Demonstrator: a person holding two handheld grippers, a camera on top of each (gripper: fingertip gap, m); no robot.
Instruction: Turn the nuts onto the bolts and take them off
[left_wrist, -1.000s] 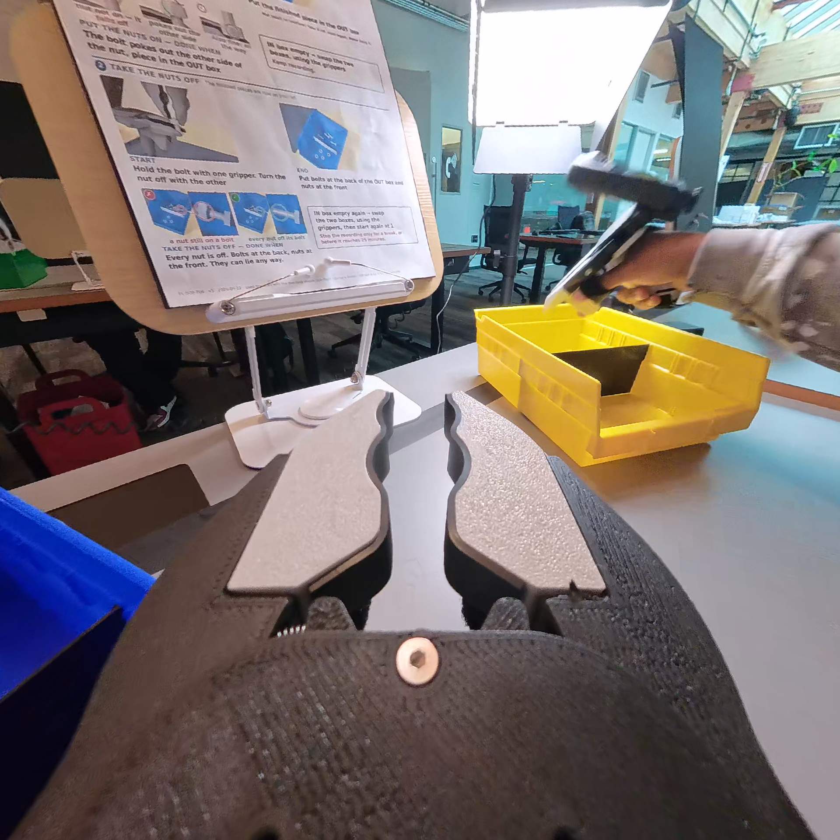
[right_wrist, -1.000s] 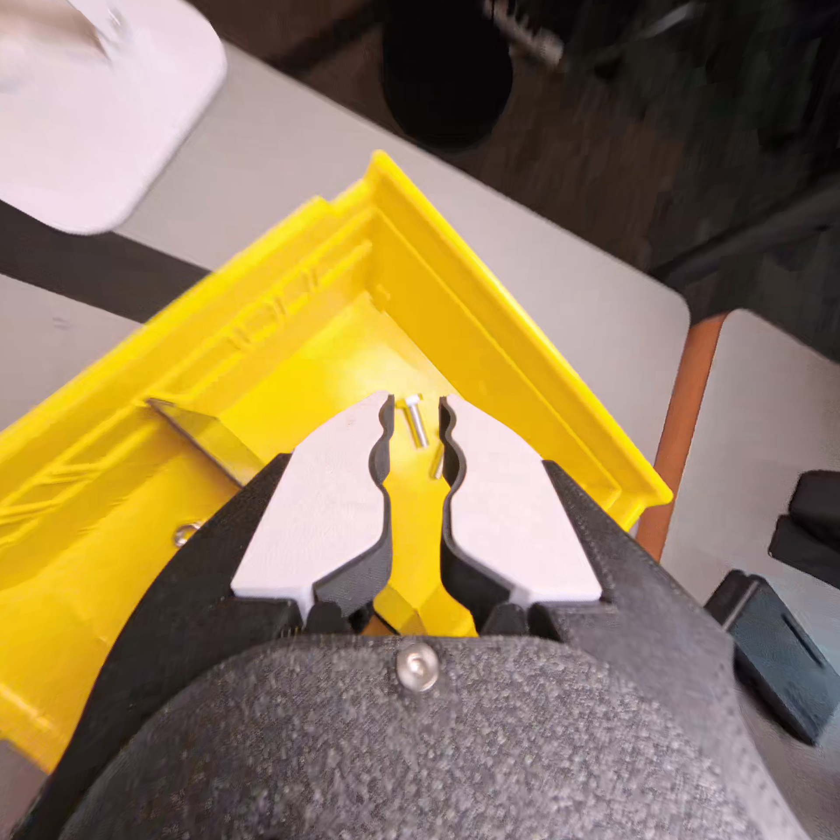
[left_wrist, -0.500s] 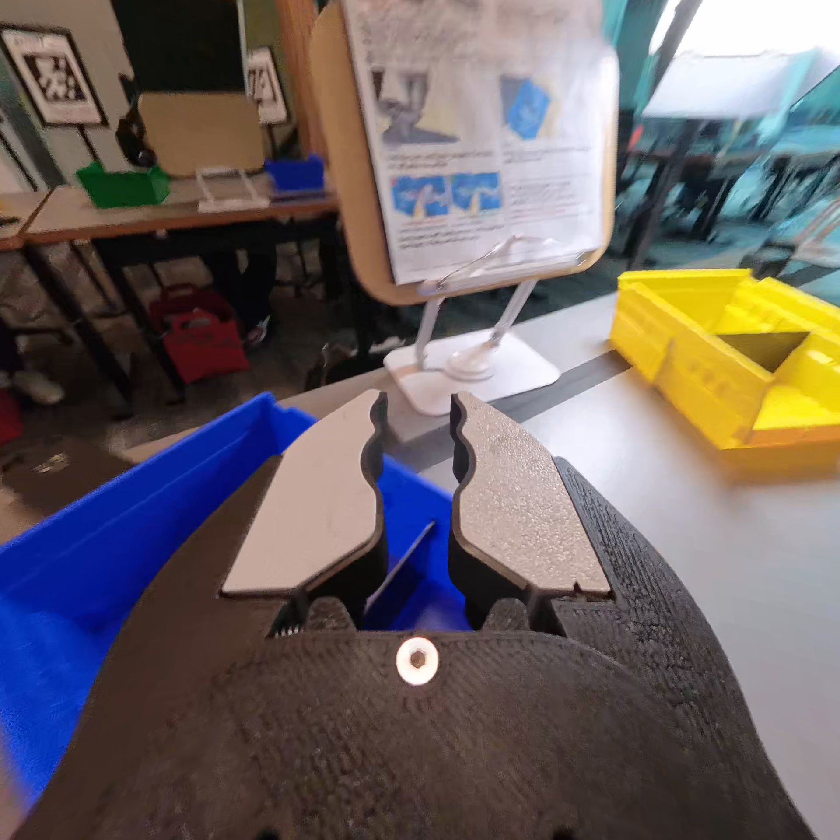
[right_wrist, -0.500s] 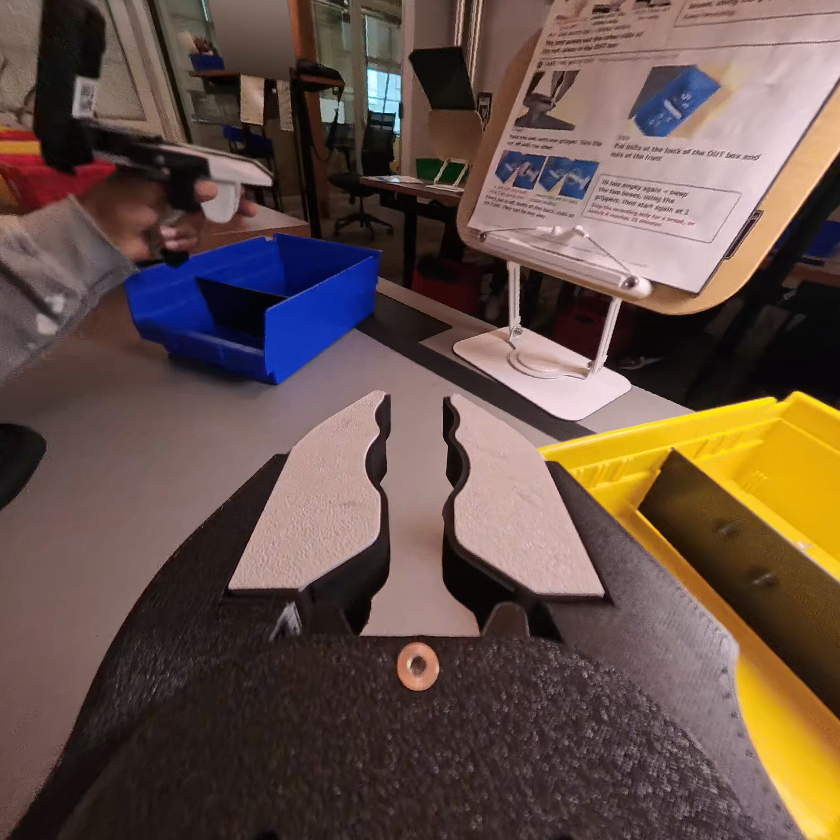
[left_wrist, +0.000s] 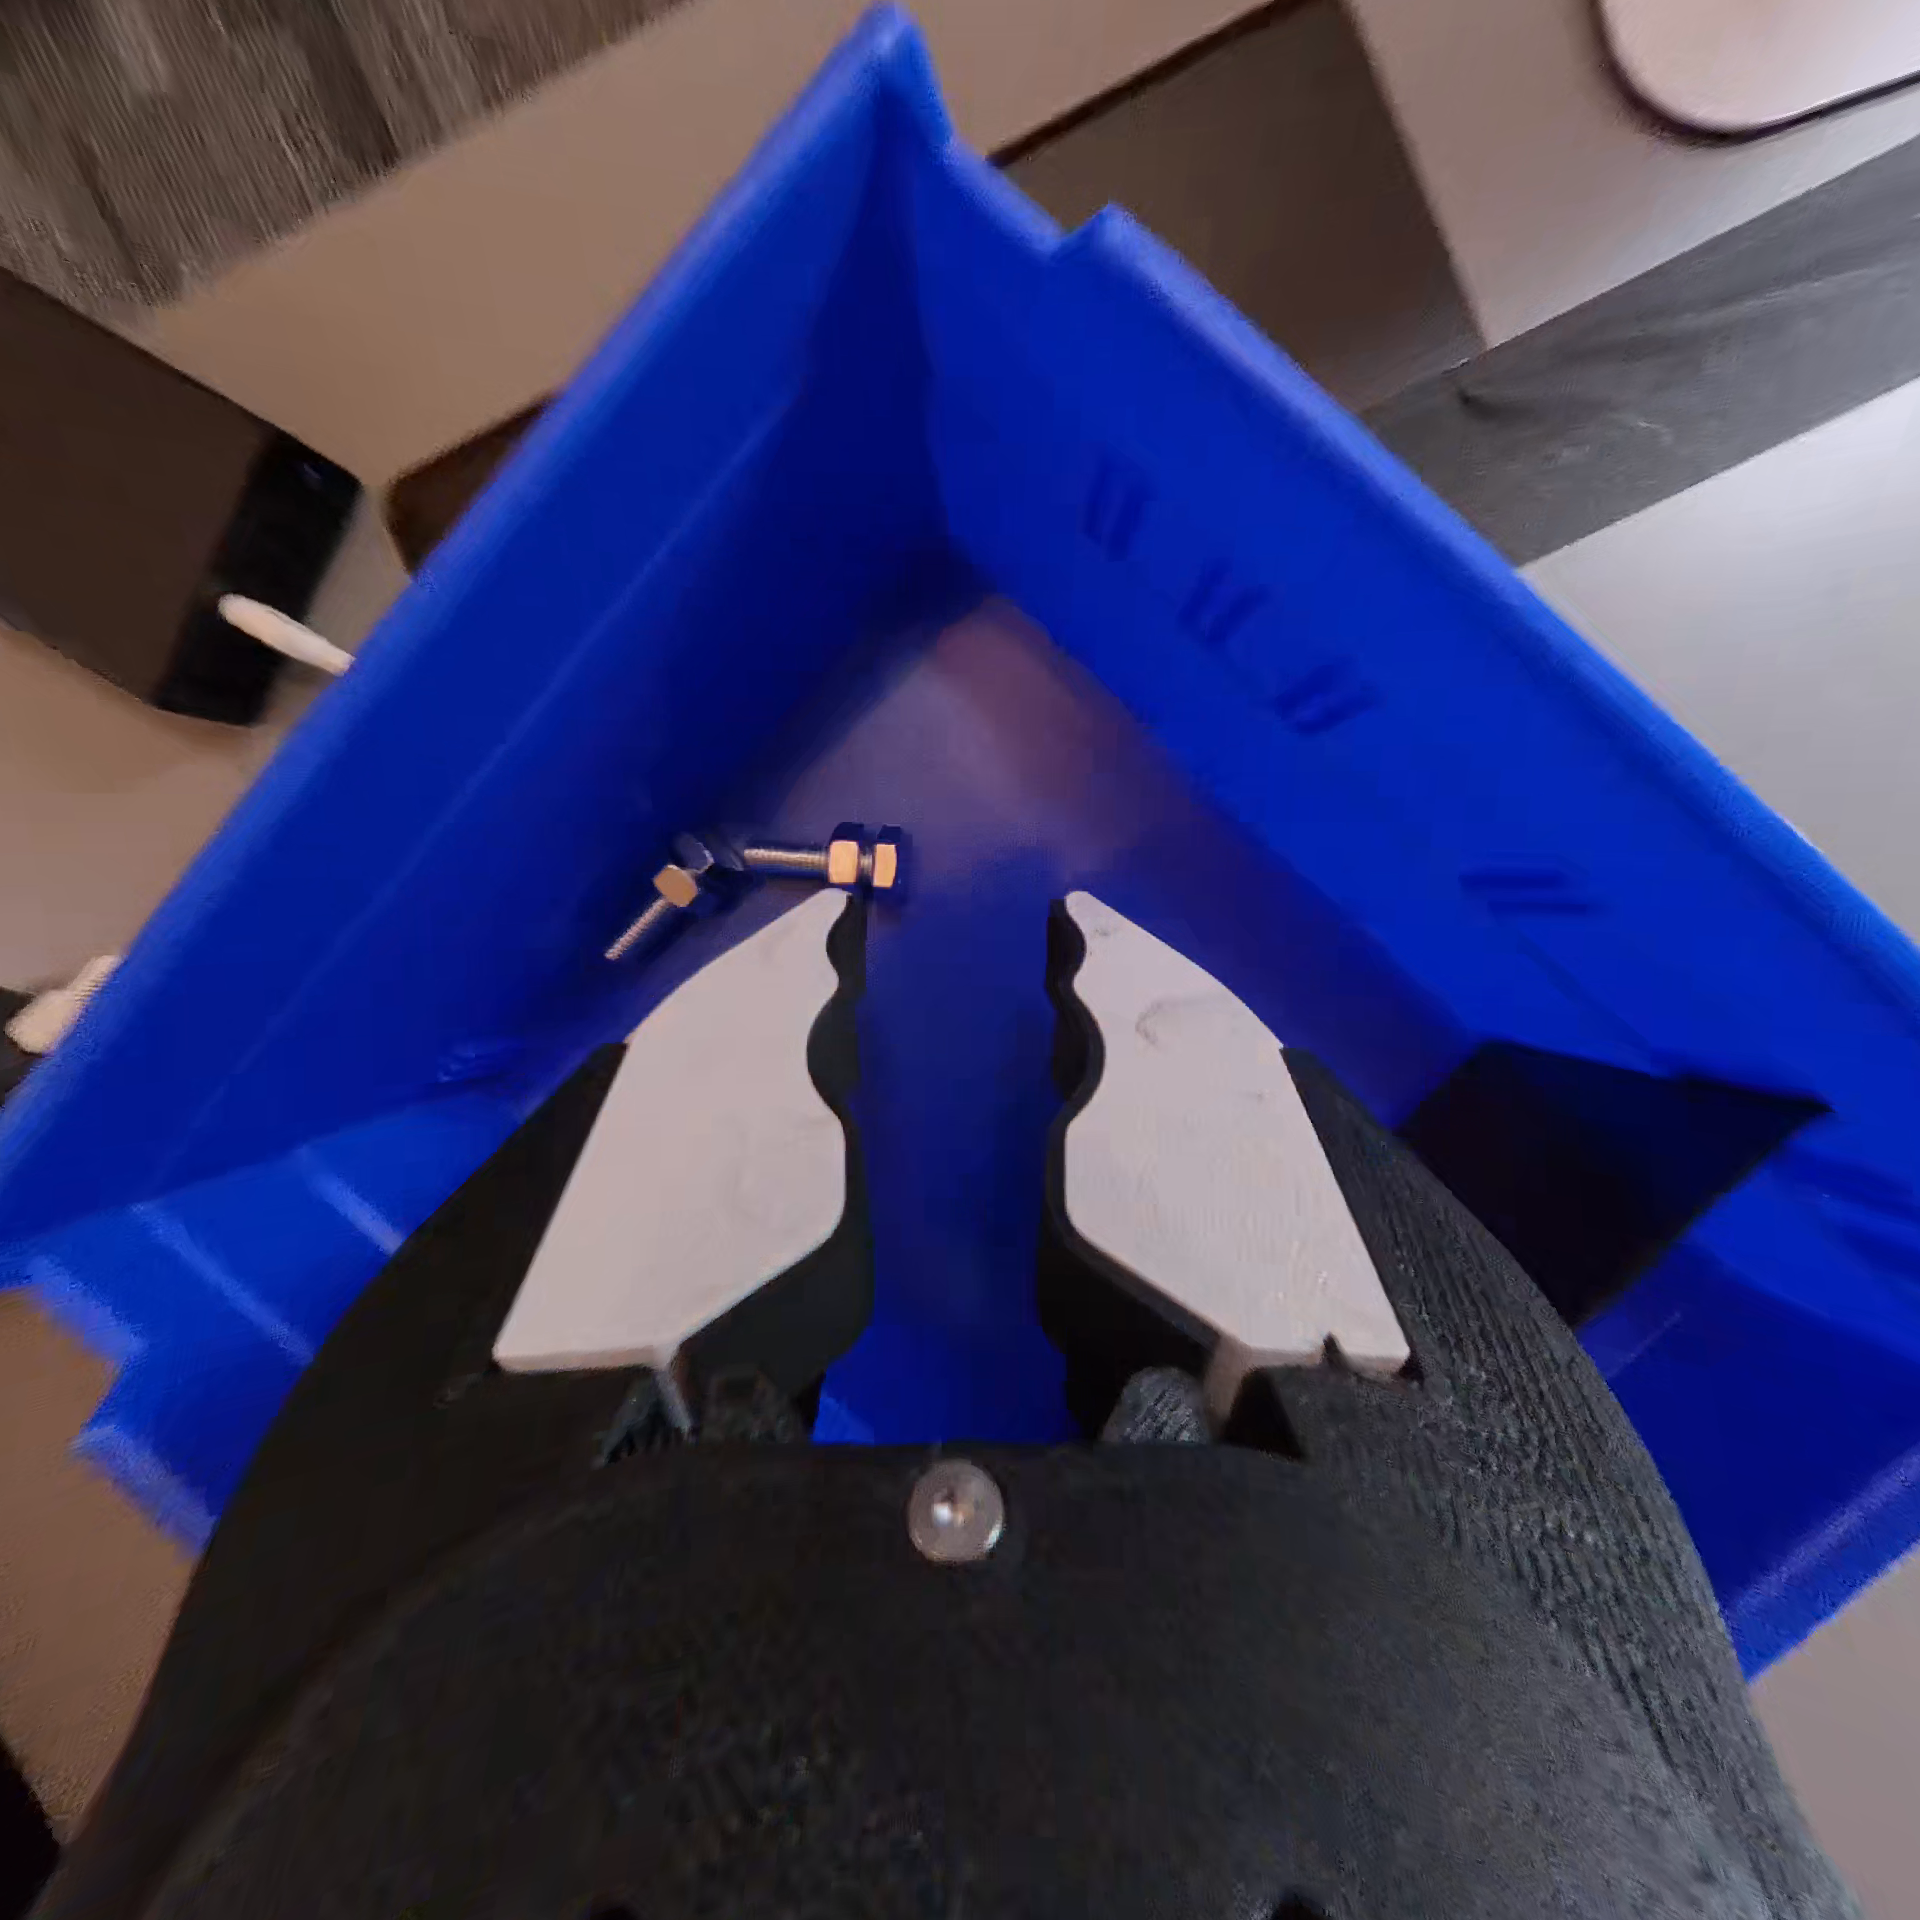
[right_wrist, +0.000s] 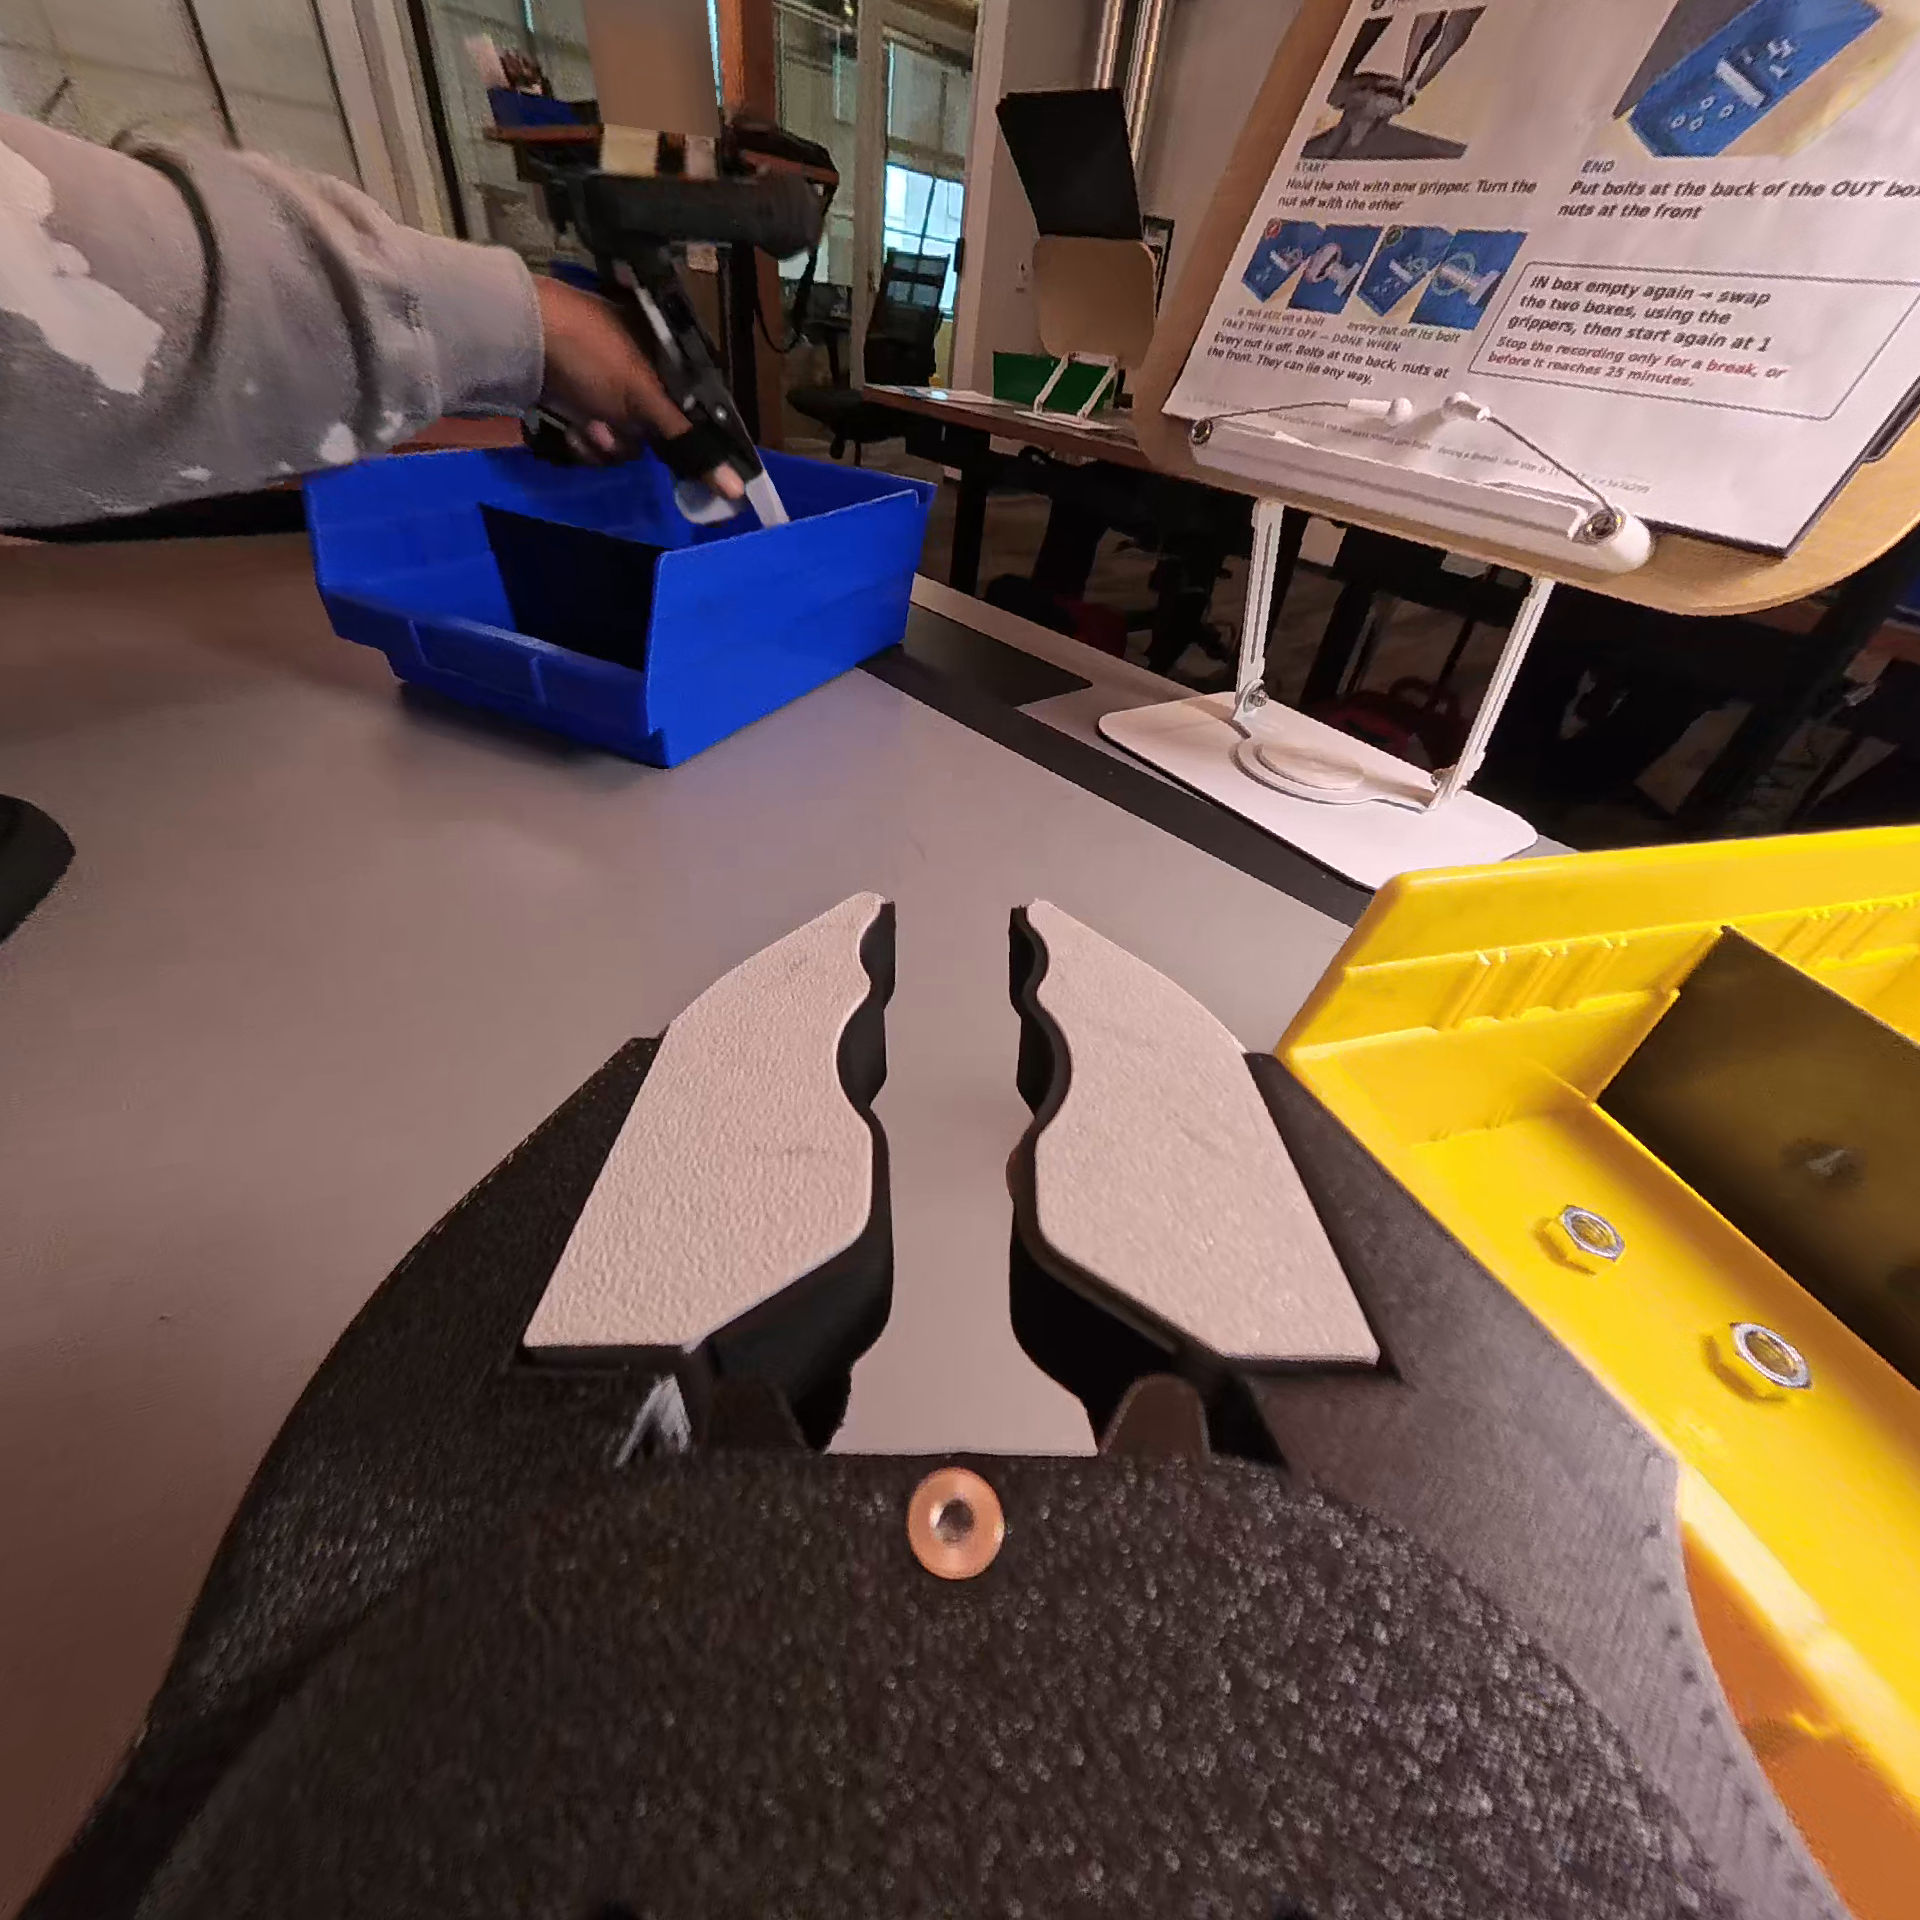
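In the left wrist view my left gripper (left_wrist: 951, 904) is open and empty, pointing down into the back corner of the blue bin (left_wrist: 1299, 540). Two bolts lie there: one with two nuts on it (left_wrist: 821, 860) just beyond my left fingertip, and one with a nut (left_wrist: 657, 906) to its left. In the right wrist view my right gripper (right_wrist: 951, 920) is open and empty, low over the grey table (right_wrist: 416, 914) beside the yellow bin (right_wrist: 1558, 945). Two loose nuts (right_wrist: 1584, 1238) (right_wrist: 1763, 1356) lie in the yellow bin's front part. The left gripper (right_wrist: 727, 488) shows far off, dipped into the blue bin (right_wrist: 758, 634).
A black divider (right_wrist: 1787, 1091) crosses the yellow bin, and another (left_wrist: 1579, 1164) crosses the blue bin. A white stand (right_wrist: 1340, 790) holding an instruction sheet (right_wrist: 1621, 229) stands at the table's back edge between the bins. A sleeved arm (right_wrist: 239, 332) reaches over the table's left. About 50 cm separates my left fingertips from my right.
My left gripper swung left from over the table and tipped down into the blue bin. My right gripper lifted out of the yellow bin and now faces across the table.
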